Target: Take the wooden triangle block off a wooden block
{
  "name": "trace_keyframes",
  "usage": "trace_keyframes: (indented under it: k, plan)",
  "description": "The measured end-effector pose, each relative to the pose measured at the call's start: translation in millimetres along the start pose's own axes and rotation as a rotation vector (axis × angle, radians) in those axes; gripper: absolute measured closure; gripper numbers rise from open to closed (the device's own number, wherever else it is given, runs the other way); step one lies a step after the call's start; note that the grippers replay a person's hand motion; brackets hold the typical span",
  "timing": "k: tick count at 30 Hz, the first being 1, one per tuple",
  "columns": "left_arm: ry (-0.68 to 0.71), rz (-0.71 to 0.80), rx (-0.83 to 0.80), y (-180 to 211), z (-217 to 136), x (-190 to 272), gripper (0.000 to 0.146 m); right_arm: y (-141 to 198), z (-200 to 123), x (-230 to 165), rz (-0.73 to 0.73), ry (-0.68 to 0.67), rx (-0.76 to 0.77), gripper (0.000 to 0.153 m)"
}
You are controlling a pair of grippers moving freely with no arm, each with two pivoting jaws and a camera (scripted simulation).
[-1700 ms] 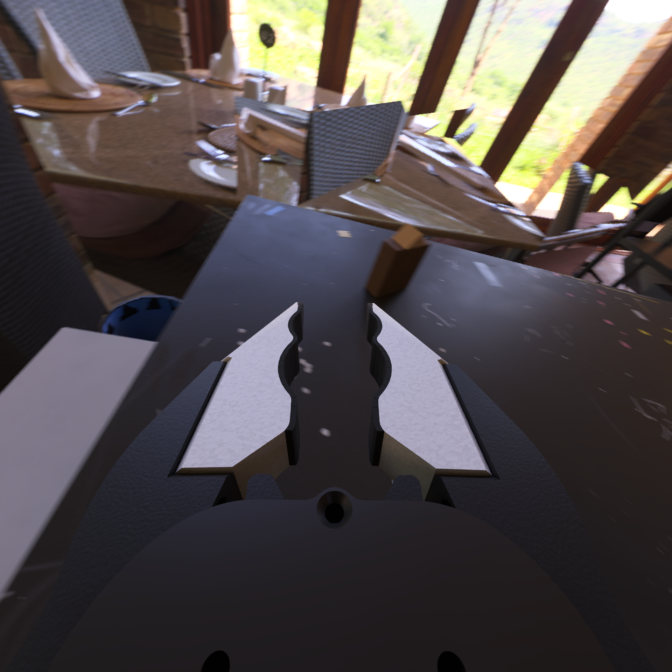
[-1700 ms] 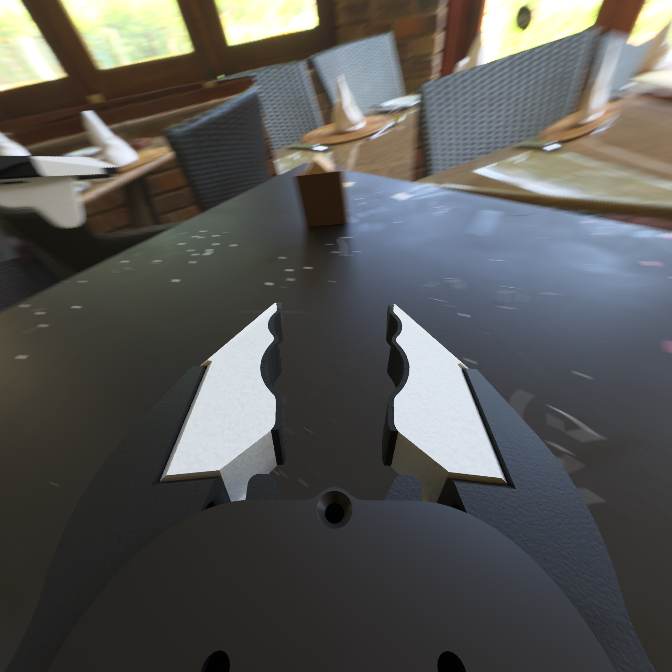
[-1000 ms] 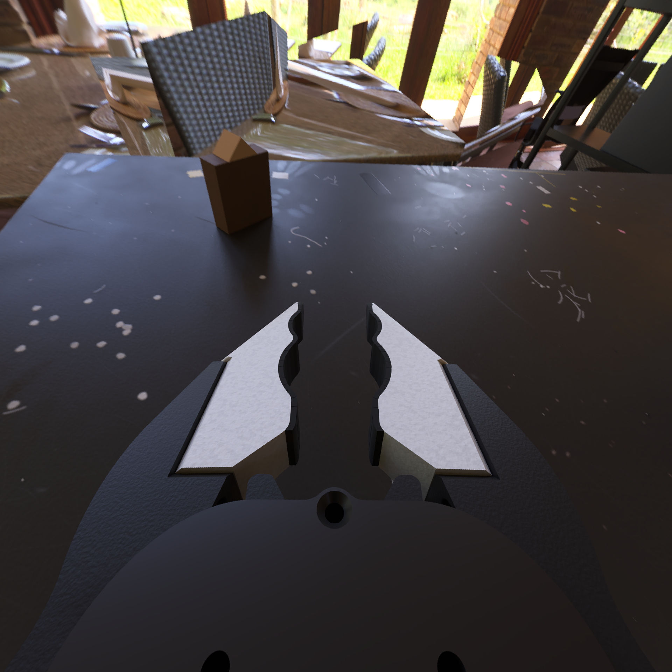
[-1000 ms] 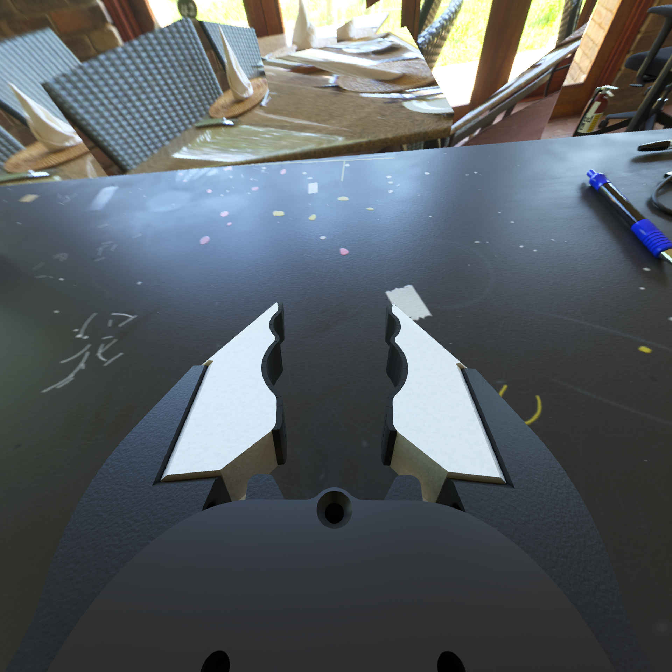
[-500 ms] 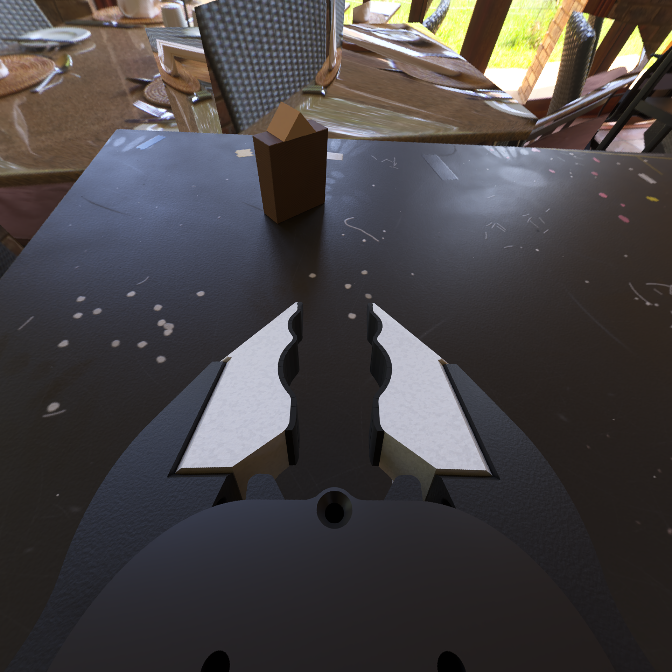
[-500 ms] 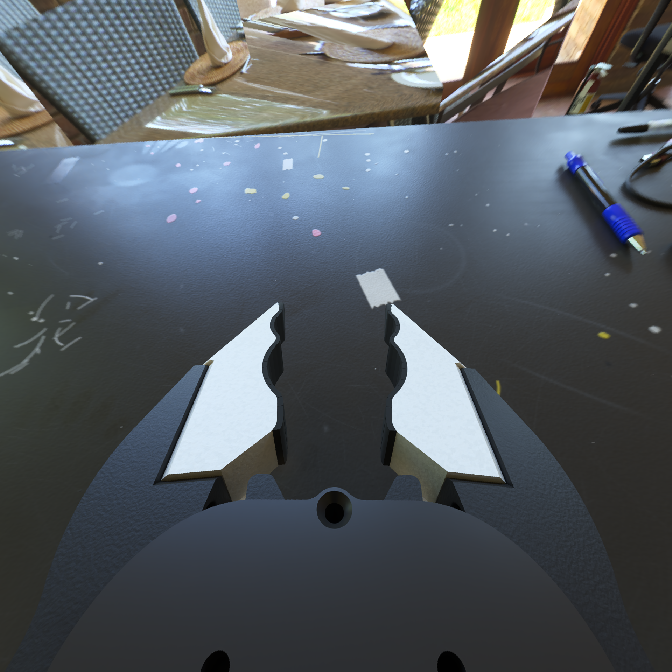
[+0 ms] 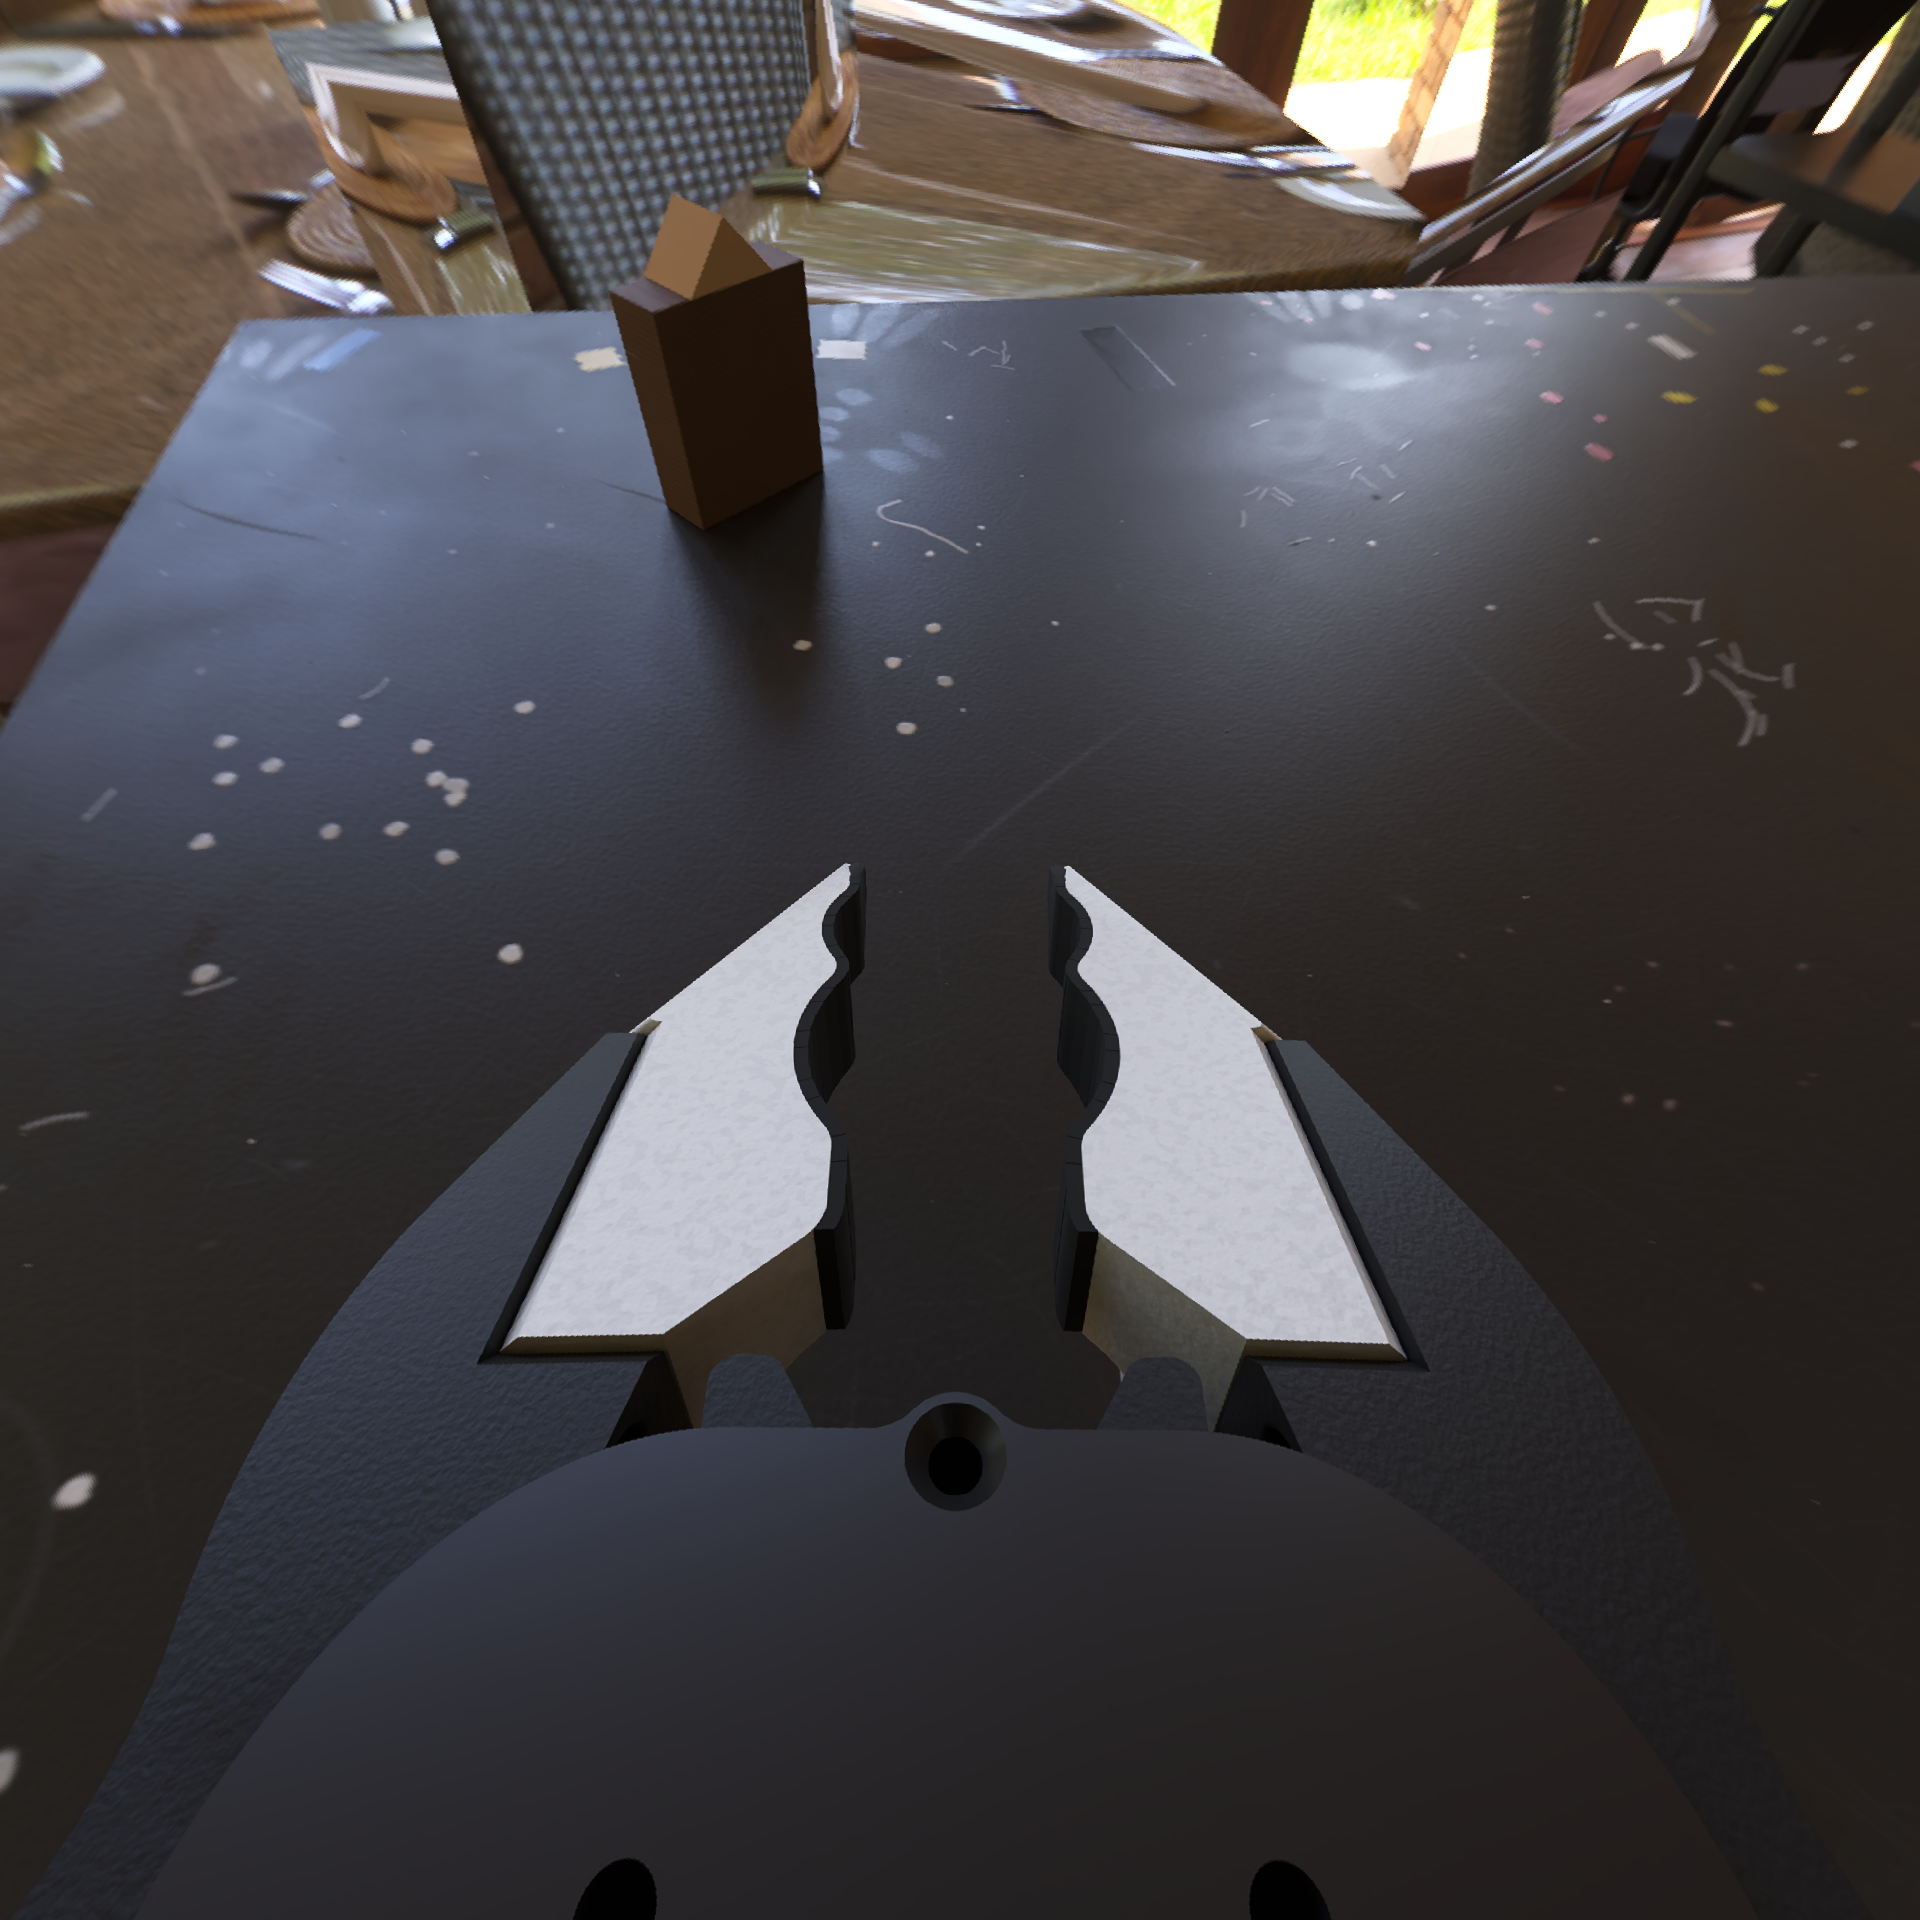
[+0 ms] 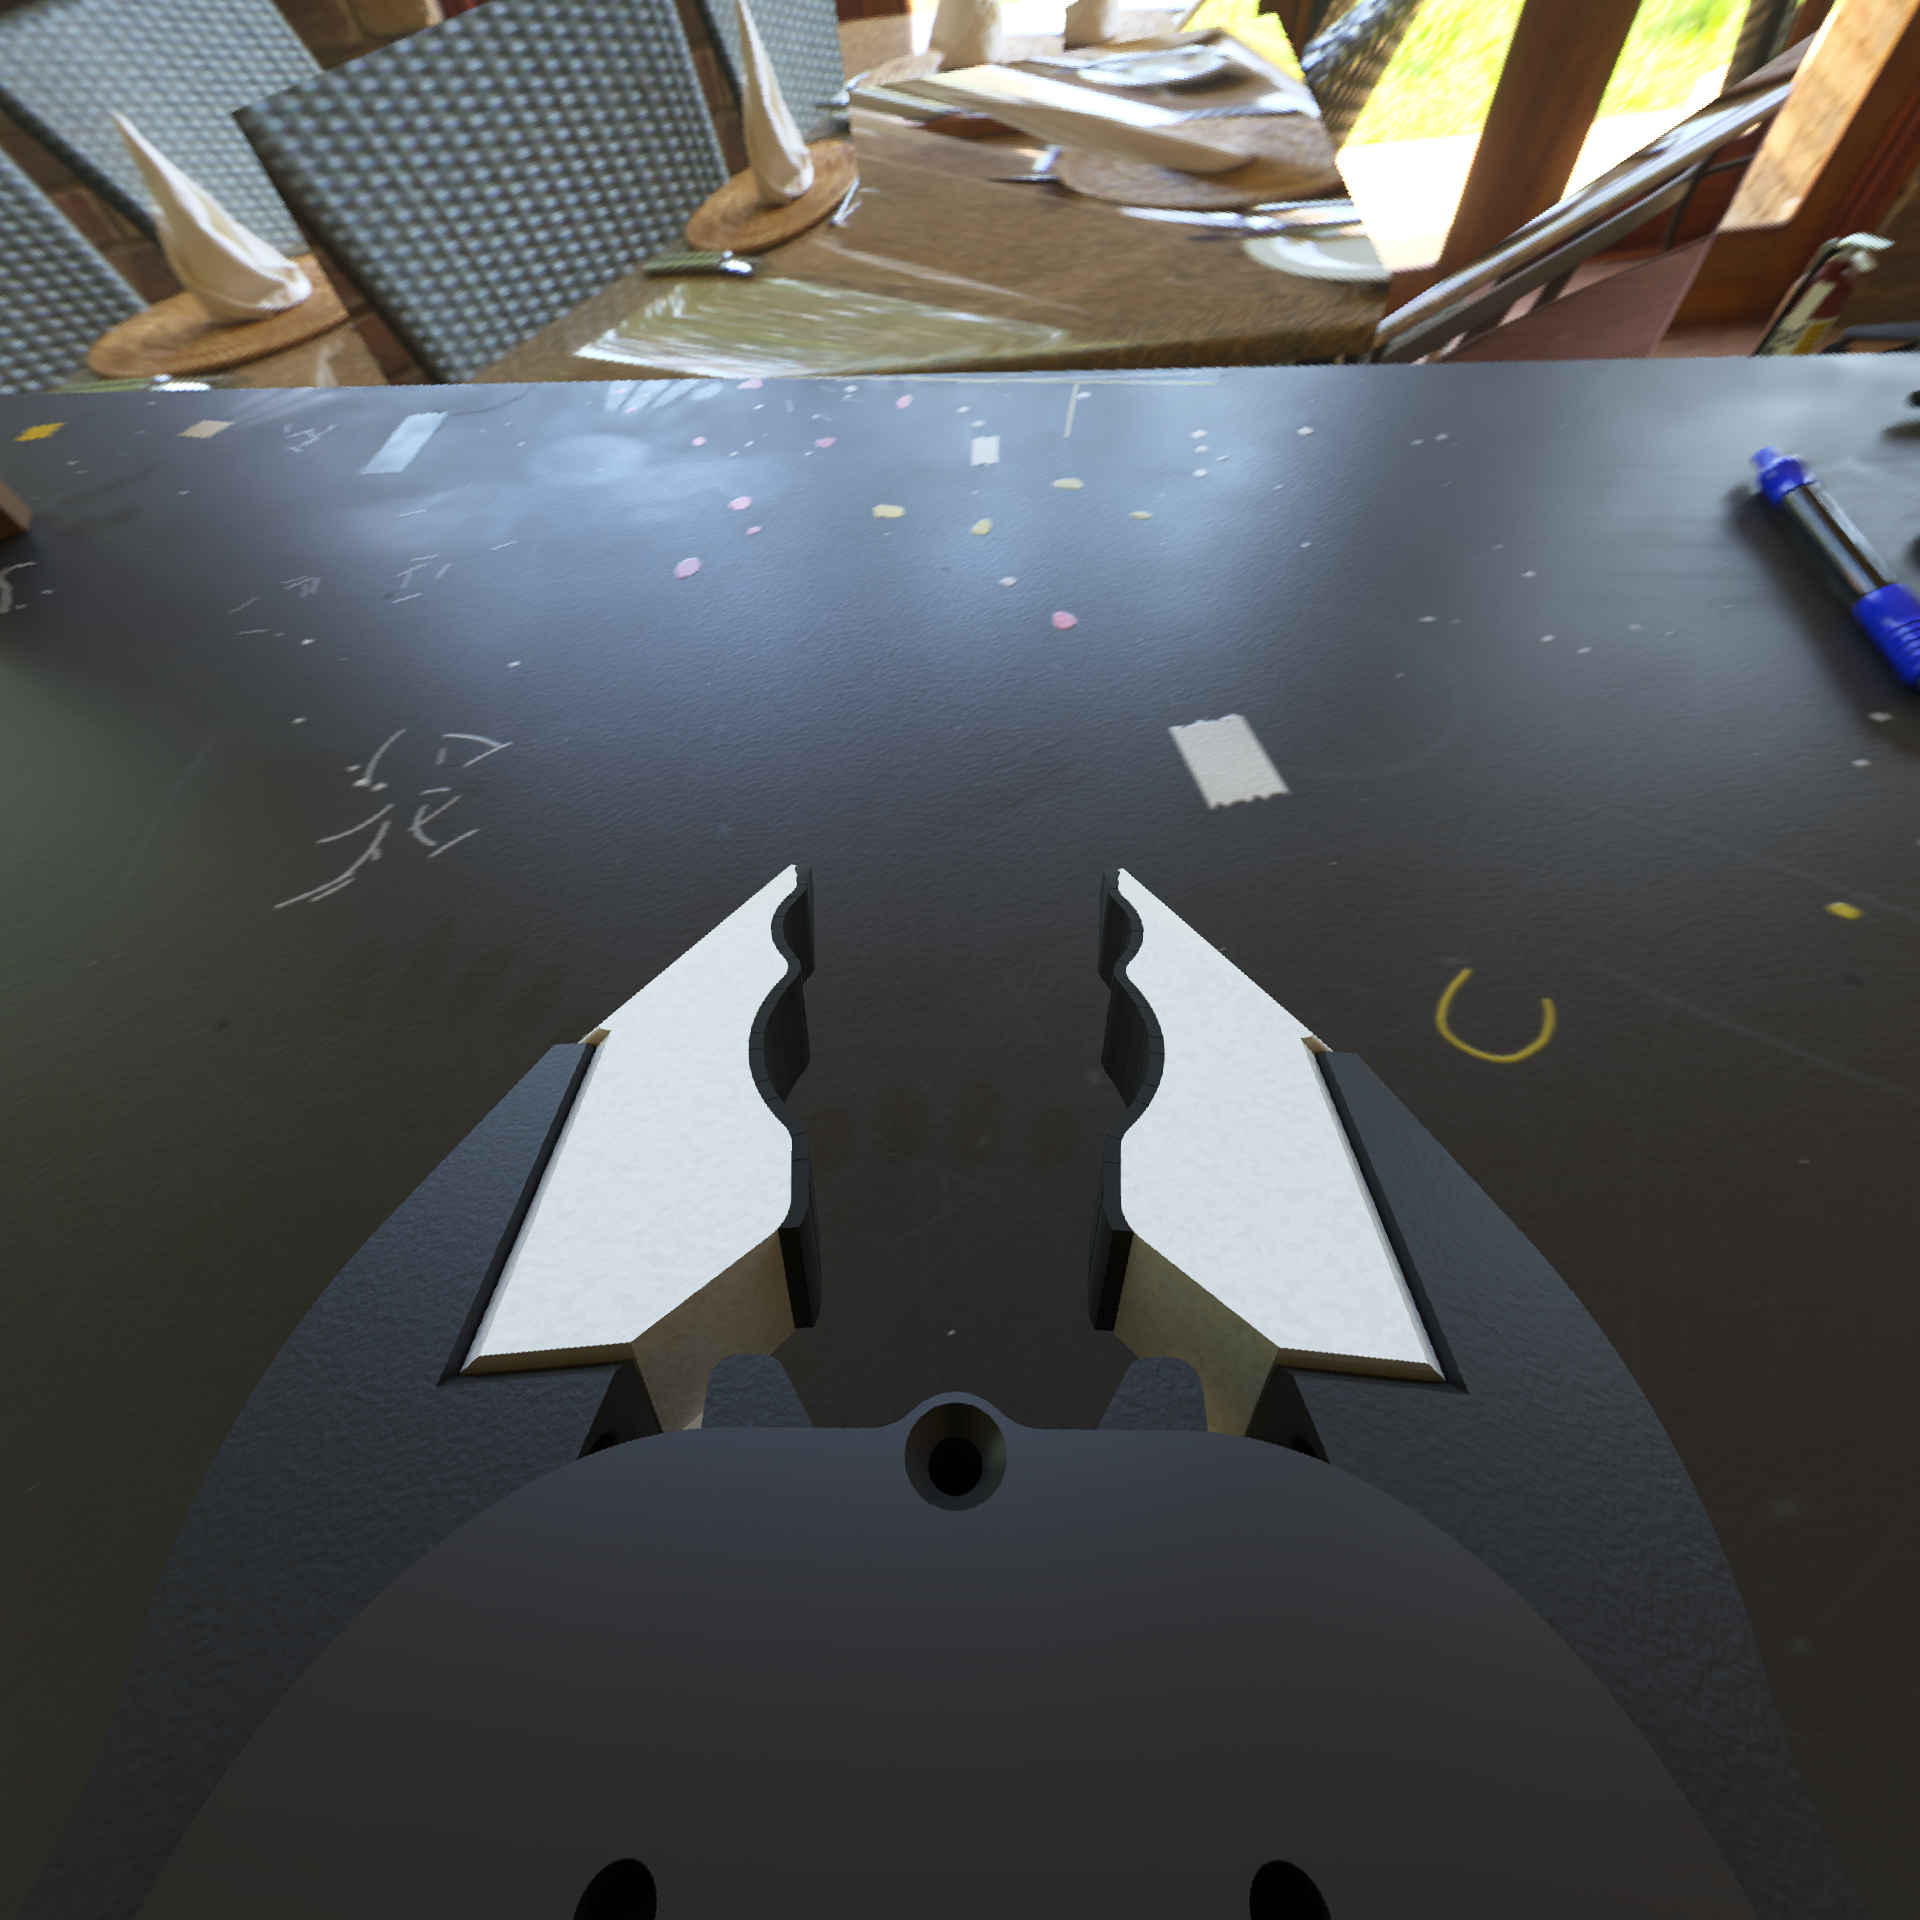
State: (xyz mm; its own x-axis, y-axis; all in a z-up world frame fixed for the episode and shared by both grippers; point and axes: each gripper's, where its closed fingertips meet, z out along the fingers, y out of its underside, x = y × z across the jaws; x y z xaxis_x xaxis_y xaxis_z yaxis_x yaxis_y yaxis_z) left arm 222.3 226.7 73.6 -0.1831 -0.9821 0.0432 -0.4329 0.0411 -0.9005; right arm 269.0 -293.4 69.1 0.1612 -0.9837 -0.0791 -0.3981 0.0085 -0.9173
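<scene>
bearing no readable writing, triangle block (image 7: 698,252) tops wooden block (image 7: 727,400).

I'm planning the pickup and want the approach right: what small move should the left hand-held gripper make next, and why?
Probably ease the left hand-held gripper forward, a little left and higher. Its jaws are open and empty, and the wooden triangle block sits atop the tall wooden block, ahead and left of the fingertips, well apart from them. The right hand-held gripper faces bare table.
</scene>
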Motion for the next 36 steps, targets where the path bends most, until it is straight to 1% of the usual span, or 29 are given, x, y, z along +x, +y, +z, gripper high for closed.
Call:
trace_keyframes:
  k: [2,6,12,15,19,22,25,27,28,30,32,34,36]
  plan:
    - [0.031,-0.036,0.002,0.5,-1.5,0.9,0.111,1.7,-0.7,-6.1,0.004,-0.021,-0.009,0.097]
    - [0.094,-0.083,-0.010,4.1,-6.6,9.2,0.110,-1.3,-2.0,-9.8,-0.021,-0.008,0.013,0.097]
    - [0.124,-0.105,0.009,5.8,-16.1,15.7,0.109,-0.5,0.6,-9.0,0.014,-0.015,0.006,0.097]
    - [0.187,-0.145,0.004,6.8,-13.2,22.0,0.107,-1.4,-2.5,-5.3,0.027,-0.006,0.015,0.097]
    - [0.329,-0.157,-0.076,15.0,-9.4,41.1,0.102,-0.8,-2.5,-4.1,0.047,-0.018,0.014,0.097]
    - [0.419,-0.142,-0.074,-0.1,-6.7,42.1,0.100,1.5,-1.6,-2.3,0.035,-0.014,0.006,0.097]
    - [0.532,-0.114,-0.125,-35.7,4.1,27.8,0.100,0.4,2.3,-4.8,0.053,-0.043,0.012,0.097]
    - [0.591,-0.047,-0.179,-62.5,22.2,10.0,0.102,-0.3,6.9,-8.1,0.066,-0.066,0.008,0.097]
    - [0.604,0.002,-0.227,-73.8,36.9,-2.7,0.102,-0.2,9.1,-10.2,0.068,-0.078,0.004,0.097]
    - [0.578,0.105,-0.342,-94.0,74.9,-32.6,0.102,-1.0,12.9,-14.4,0.067,-0.095,0.003,0.097]
    - [0.571,0.164,-0.436,-111.6,117.4,-58.0,0.101,-2.2,15.8,-19.0,0.059,-0.114,0.005,0.097]
    - [0.571,0.198,-0.542,-121.9,158.4,-77.7,0.099,-4.5,18.2,-22.8,0.053,-0.133,0.014,0.097]
    - [0.566,0.232,-0.666,-119.8,189.5,-92.5,0.098,-6.3,20.8,-26.2,0.050,-0.155,0.022,0.097]
